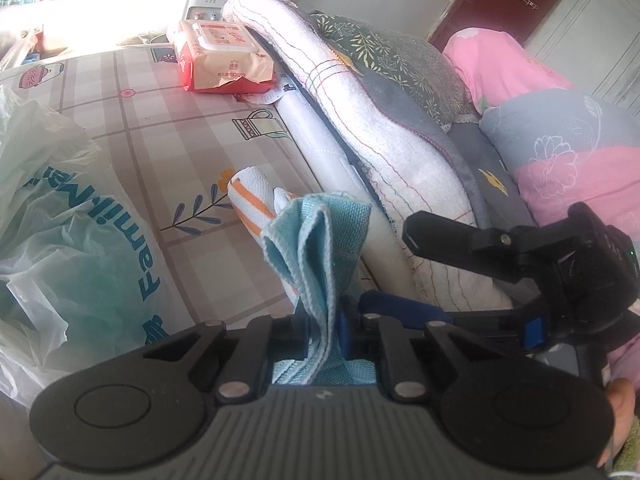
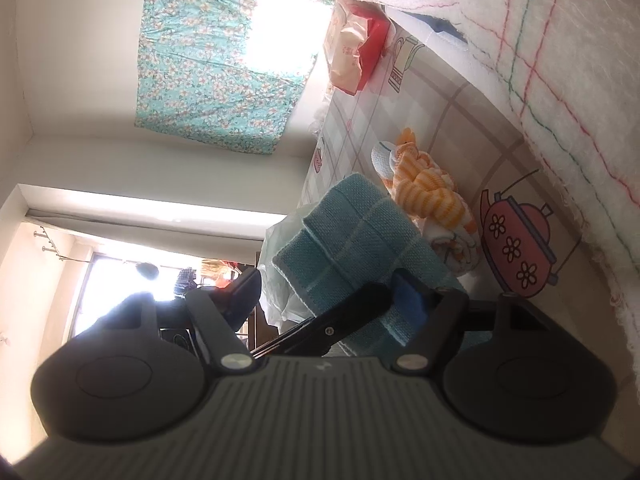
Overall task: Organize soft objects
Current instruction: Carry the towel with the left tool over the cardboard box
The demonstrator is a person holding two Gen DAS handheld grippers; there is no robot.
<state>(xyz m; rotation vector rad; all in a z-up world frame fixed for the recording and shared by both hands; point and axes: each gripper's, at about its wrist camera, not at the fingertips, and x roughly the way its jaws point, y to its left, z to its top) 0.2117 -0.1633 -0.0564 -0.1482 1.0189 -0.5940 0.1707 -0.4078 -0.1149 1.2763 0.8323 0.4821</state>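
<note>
My left gripper (image 1: 342, 322) clamps a folded teal woven cloth (image 1: 316, 248) above the teapot-print tablecloth (image 1: 168, 120), an orange-striped white towel (image 1: 252, 196) lying just behind it. My right gripper (image 2: 332, 296) stands with jaws apart beside the same cloth, one finger against its fold, without pinching it. At left, a translucent plastic bag (image 1: 80, 216) carries partial teal lettering reading "Famil". A red-and-cream wet-wipes pack (image 1: 224, 56) rests farther back; its print is unreadable.
</note>
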